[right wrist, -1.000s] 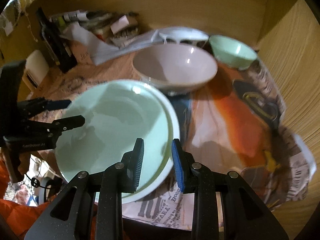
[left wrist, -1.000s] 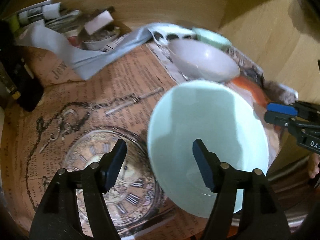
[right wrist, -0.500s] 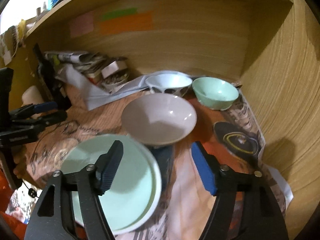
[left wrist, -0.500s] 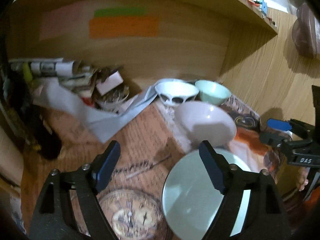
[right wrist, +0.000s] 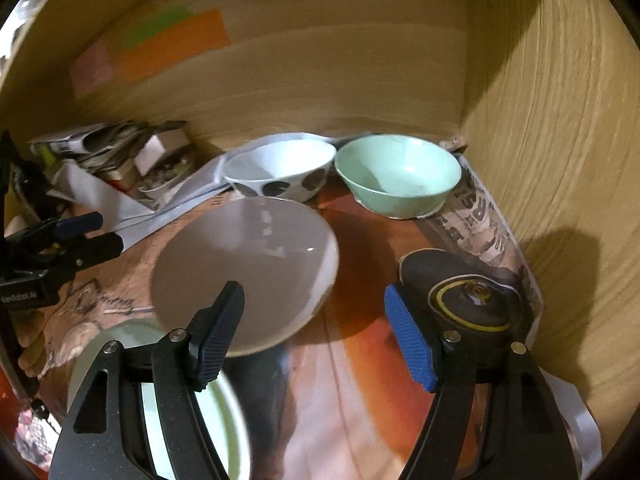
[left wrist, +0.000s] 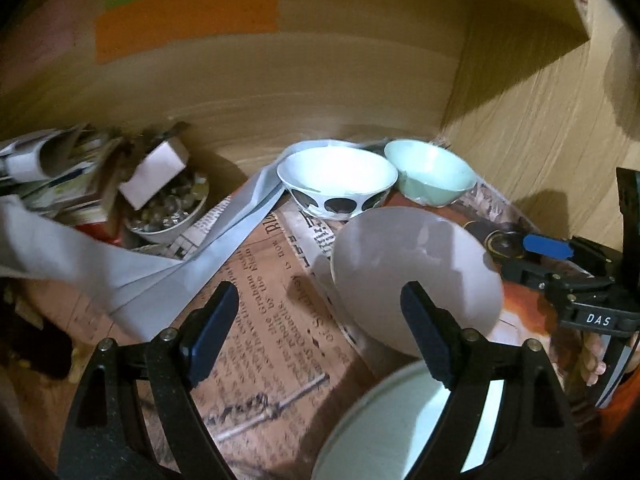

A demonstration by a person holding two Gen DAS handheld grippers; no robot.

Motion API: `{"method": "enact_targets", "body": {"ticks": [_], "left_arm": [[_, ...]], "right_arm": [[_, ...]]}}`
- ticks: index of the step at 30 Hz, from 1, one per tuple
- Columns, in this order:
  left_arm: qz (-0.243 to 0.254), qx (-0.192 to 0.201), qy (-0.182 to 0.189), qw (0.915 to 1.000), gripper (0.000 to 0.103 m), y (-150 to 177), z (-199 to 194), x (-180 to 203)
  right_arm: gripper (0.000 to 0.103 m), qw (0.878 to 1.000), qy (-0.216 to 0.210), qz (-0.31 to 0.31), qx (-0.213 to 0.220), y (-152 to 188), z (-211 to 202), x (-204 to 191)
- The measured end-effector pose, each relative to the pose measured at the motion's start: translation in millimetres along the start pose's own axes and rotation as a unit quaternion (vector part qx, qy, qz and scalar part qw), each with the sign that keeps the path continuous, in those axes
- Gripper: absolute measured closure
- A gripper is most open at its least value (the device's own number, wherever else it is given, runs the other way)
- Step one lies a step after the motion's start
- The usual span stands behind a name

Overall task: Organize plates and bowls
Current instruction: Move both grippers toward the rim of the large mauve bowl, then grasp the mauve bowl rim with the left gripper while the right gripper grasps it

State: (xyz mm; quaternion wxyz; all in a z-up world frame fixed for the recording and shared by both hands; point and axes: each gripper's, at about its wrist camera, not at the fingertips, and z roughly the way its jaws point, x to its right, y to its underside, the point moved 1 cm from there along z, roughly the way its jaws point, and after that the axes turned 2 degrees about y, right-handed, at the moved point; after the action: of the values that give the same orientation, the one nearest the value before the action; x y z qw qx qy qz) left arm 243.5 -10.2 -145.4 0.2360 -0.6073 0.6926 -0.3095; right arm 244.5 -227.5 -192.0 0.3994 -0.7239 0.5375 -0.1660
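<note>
My left gripper (left wrist: 318, 336) is open and holds nothing. Its right finger overlaps the near rim of a grey bowl (left wrist: 412, 272) in the left wrist view. A mint plate on a white plate (left wrist: 380, 424) lies below it at the frame's bottom edge. My right gripper (right wrist: 314, 338) is open too, with nothing between its blue pads. The grey bowl (right wrist: 244, 272) lies ahead to its left, and the stacked plates (right wrist: 128, 330) sit partly hidden under its left finger. A white bowl with black dots (right wrist: 280, 172) and a mint bowl (right wrist: 396, 176) stand side by side at the back.
Printed newspaper (left wrist: 280, 320) covers the surface. Papers, a small box and a bowl of glass beads (left wrist: 168, 208) crowd the back left, and a grey cloth strip (left wrist: 160, 276) trails from them. Wooden walls close the back and right (right wrist: 560, 160). A dark round shape with a yellow ring (right wrist: 468, 300) lies right.
The right gripper has let go of the plates' rim and opened wide. The left gripper has opened wider. Both have drawn back from the stacked plates and now face the bowls.
</note>
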Motion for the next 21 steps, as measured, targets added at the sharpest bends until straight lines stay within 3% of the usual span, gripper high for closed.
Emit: {"method": "enact_targets", "body": {"ticks": [4,6,11,17,21], "left_arm": [[0.008,-0.016,0.011,0.9998,0.034,-3.0,19.4,2.9],[0.011,-0.027,0.018,0.9994,0.042,-3.8,27.5,4.0],[0.012,-0.050,0.036,0.9980,0.065,-3.5,41.8,5.1],[0.008,-0.068,0.051,0.9963,0.081,-2.4,51.5,5.1],[0.016,-0.073,0.052,0.9959,0.084,-0.5,55.1,8.2]], "right_arm": [[0.035,1.000,-0.017,0.012,-0.016,-2.3,15.7,6.6],[0.046,1.000,-0.018,0.010,-0.023,-1.9,21.6,7.2],[0.060,0.999,-0.036,0.013,-0.035,-1.7,31.9,8.5],[0.075,0.997,-0.050,0.021,-0.054,0.8,42.1,8.0],[0.079,0.995,-0.072,0.031,-0.067,3.9,47.6,6.5]]}}
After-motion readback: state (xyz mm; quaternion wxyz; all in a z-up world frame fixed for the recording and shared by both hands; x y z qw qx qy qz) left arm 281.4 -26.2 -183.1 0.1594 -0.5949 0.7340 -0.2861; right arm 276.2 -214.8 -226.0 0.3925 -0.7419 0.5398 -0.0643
